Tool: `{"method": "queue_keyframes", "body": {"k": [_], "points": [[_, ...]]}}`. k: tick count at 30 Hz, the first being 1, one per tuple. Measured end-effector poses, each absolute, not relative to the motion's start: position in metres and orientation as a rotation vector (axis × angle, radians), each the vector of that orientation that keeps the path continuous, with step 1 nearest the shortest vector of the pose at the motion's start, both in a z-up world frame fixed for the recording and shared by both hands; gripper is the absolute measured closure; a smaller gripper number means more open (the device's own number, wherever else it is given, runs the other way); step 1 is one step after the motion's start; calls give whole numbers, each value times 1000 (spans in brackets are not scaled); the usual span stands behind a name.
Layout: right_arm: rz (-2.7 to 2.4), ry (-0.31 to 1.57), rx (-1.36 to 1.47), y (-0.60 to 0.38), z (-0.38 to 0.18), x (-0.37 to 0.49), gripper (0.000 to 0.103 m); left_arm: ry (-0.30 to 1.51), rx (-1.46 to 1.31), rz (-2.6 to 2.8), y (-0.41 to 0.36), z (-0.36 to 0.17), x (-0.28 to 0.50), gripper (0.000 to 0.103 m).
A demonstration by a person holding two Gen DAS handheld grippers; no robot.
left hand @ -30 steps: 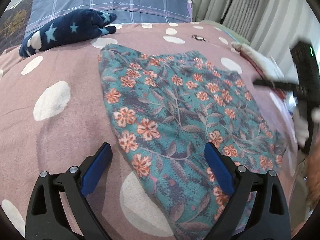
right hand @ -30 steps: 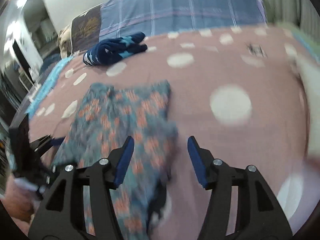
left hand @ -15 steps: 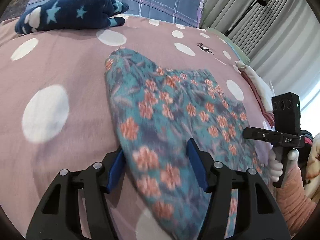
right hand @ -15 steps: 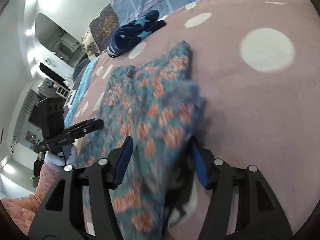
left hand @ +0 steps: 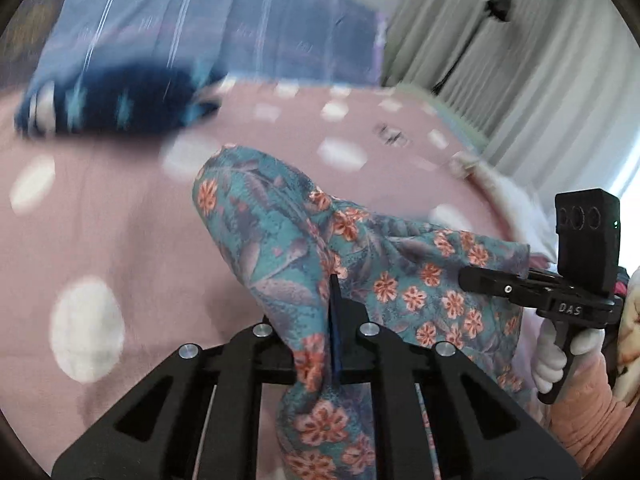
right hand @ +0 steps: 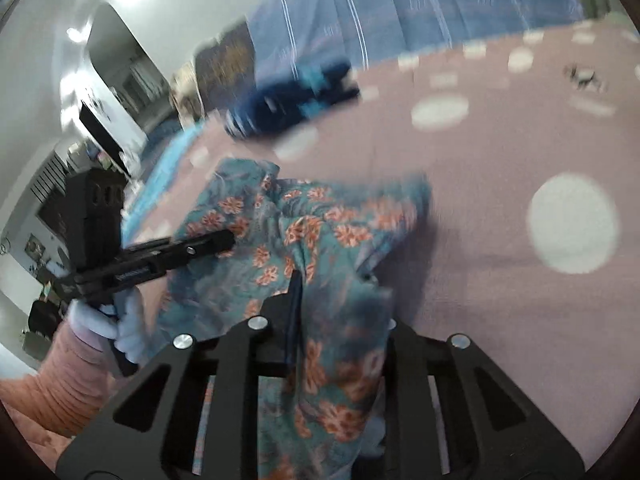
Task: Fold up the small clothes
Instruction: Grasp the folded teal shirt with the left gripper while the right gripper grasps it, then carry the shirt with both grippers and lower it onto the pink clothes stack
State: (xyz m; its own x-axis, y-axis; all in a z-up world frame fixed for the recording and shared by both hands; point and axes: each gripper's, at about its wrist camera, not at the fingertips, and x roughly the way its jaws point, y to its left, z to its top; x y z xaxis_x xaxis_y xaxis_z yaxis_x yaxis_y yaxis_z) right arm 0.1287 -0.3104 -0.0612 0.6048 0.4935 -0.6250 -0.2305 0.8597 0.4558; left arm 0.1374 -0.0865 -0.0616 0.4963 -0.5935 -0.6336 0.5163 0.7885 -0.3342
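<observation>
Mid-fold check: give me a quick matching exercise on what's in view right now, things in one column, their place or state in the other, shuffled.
Things:
1. floral garment
2. navy star-print garment
3. left gripper
4. floor lamp

Place or state:
A. lying near the plaid pillow at the far end of the bed
B. standing by the curtains
C. pinched at two spots and raised off the pink bedspread
D. shut on cloth, its jaws having just been closing

Pairs: 1-C, 2-A, 3-D, 4-B
</observation>
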Motion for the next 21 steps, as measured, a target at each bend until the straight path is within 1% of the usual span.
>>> {"method": "queue_keyframes", "body": {"k": [3, 5, 7, 11, 16, 21], "points": [[377, 696, 309, -322, -16, 89, 85, 666, -50, -755, -113, -1, 103, 92], [306, 597, 276, -337, 19, 53, 85, 599, -21, -817, -132, 28, 84, 92], [244, 517, 266, -354, 45, 23, 85, 510, 27, -893, -162, 65, 59, 92], [67, 373, 220, -402, 100, -42, 85, 381, 114, -985, -229, 113, 27, 92], [-166, 274, 122, -452, 151, -81, 85, 304, 170, -1090, -318, 157, 16, 93], [-328, 244, 125, -512, 175, -91, 85, 299, 195, -1147, -388, 168, 29, 92]]}}
